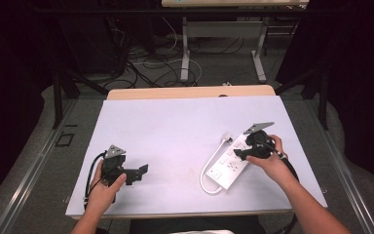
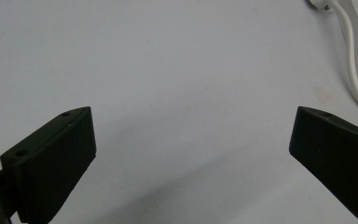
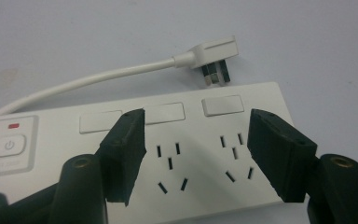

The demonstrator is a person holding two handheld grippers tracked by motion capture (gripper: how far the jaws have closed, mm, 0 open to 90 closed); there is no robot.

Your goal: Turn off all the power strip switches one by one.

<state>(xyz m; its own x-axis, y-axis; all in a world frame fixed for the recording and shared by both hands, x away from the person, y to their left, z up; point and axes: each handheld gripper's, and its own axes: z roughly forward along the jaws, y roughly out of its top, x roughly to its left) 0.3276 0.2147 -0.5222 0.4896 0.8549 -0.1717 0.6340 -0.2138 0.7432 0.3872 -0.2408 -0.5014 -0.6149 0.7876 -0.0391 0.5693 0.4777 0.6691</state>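
Two hand-held grippers | right hand-held gripper (image 3: 196,149) spread, nothing pinched, over power strip (image 1: 230,164) at 4 o'clock on worktop (image 1: 175,131) | plug (image 3: 214,58) lies loose at strip's 12 (unplugged) | left hand-held gripper (image 2: 191,154) spread, idle | judgement: approach plug squarely, pinch its body.

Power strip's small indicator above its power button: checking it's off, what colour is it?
Red, on the white power strip; it shows best in the right gripper view.

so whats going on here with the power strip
A person holds a tool in each hand at a white table. The right tool hovers open over the white power strip, gripping nothing; its plug lies unplugged beside it. The left tool sits open and empty over bare table.
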